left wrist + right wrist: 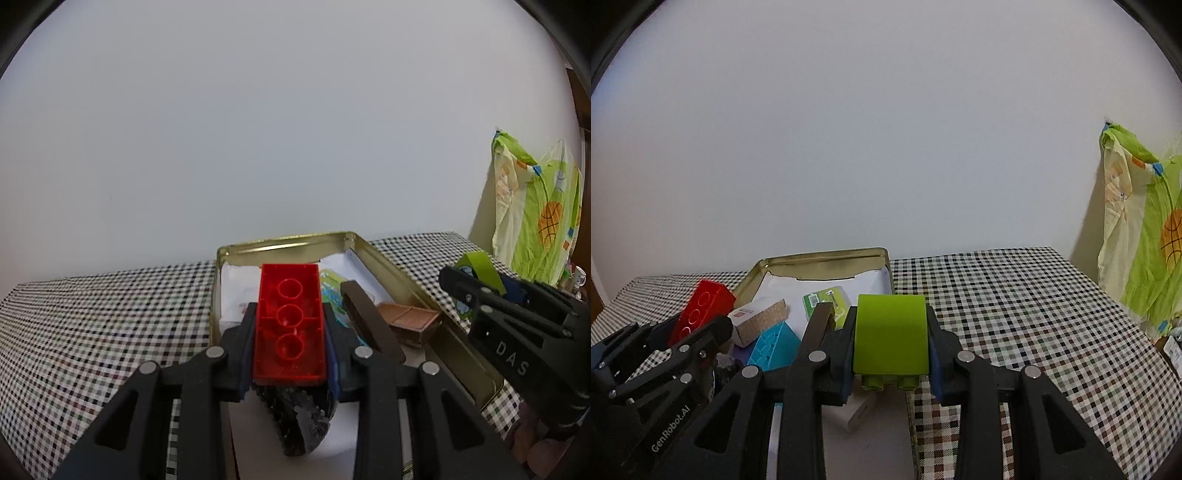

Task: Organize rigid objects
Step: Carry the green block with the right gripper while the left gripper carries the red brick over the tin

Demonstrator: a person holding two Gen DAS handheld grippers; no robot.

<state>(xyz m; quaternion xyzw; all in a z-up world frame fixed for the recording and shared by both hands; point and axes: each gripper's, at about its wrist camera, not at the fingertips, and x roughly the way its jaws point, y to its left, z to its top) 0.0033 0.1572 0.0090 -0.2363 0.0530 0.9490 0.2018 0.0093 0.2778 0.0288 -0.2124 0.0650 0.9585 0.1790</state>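
Note:
A red toy brick (289, 291), hollow underside up with three rings showing, sits clamped in my left gripper (290, 343), which hovers over the near end of an open gold tin (391, 273). My right gripper (891, 328) is shut on a lime-green brick (890, 354), studs down, above the tin's right wall (888, 266). The right wrist view shows the left gripper (698, 328) low on the left with the red brick (703, 308). In the left wrist view, the right gripper (476, 284) and green brick (480, 264) are to the right.
White paper lines the tin, which holds a cyan brick (775, 347), a cork-sided white box (759, 319), a green packet (827, 301), a brown block (410, 319) and a black glittery object (303, 421). A checked cloth (1015, 314) covers the table. A green printed bag (1145, 236) hangs at far right.

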